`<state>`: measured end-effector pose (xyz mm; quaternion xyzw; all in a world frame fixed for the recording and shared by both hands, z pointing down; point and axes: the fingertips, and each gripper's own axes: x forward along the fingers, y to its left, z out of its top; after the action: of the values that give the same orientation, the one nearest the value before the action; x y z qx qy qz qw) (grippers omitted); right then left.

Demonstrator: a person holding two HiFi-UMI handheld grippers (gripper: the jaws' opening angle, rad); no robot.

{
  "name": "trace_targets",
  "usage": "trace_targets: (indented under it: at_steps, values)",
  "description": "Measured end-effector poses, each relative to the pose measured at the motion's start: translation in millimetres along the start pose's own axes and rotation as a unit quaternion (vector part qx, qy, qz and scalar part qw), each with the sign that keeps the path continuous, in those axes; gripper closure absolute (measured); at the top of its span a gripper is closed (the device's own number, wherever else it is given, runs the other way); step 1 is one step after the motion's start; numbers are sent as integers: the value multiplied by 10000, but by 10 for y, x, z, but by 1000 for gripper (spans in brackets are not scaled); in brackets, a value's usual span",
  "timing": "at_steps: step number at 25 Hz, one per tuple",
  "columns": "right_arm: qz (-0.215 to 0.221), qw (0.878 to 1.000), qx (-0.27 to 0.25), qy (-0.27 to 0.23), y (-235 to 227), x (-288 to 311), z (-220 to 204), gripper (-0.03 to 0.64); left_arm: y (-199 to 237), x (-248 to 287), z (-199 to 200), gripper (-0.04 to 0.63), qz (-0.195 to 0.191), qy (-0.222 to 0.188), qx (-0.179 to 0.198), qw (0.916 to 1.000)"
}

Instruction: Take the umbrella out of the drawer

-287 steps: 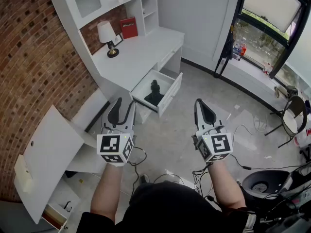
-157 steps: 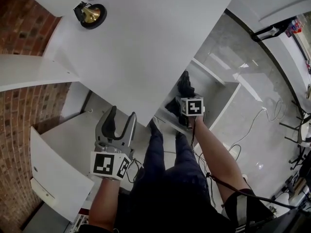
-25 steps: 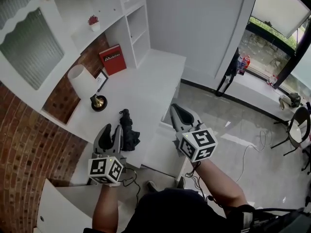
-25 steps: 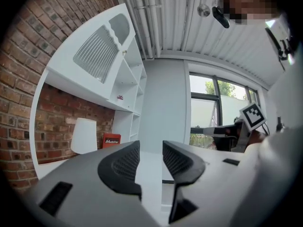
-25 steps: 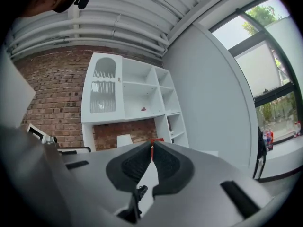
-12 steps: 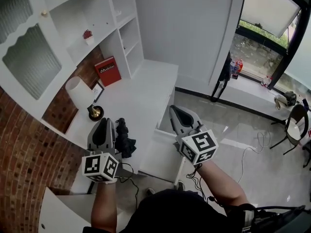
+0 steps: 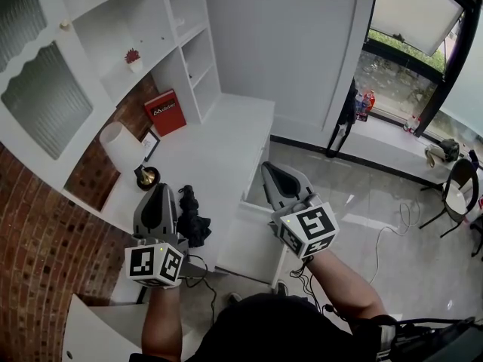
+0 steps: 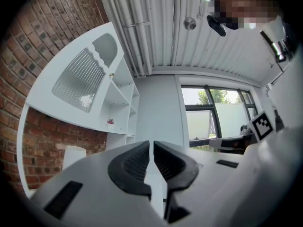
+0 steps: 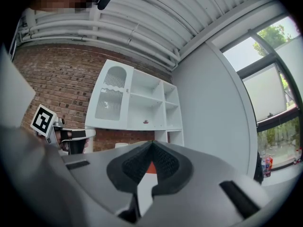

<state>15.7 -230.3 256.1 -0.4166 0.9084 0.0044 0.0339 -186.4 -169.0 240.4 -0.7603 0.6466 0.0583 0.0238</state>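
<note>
The black folded umbrella [image 7: 193,219] lies on the white desk top [image 7: 219,142] near its front edge, above the open white drawer [image 7: 245,241], in which nothing shows. My left gripper [image 7: 160,191] hovers just left of the umbrella without touching it. Its jaws have just been closing and now stand shut with nothing between them, as the left gripper view shows [image 8: 152,145]. My right gripper [image 7: 269,172] is held over the drawer's right side, shut and empty [image 9: 151,146].
A lamp [image 7: 121,143], a small picture frame [image 7: 151,145] and a red book [image 7: 164,112] stand at the desk's back by the brick wall. White shelves [image 7: 189,29] rise above the desk. Grey floor, a window and a chair [image 7: 462,188] lie to the right.
The left gripper's jaws have gone from open to shut beside the umbrella. Both grippers have risen a little. The umbrella stays on the desk.
</note>
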Motion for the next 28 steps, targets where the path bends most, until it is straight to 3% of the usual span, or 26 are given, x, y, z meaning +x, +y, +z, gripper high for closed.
trace_targets:
  at_steps: [28]
  values:
    - [-84,10000,10,-39,15,37,-44,617,109,28,-132,565,49,104,-87,9999]
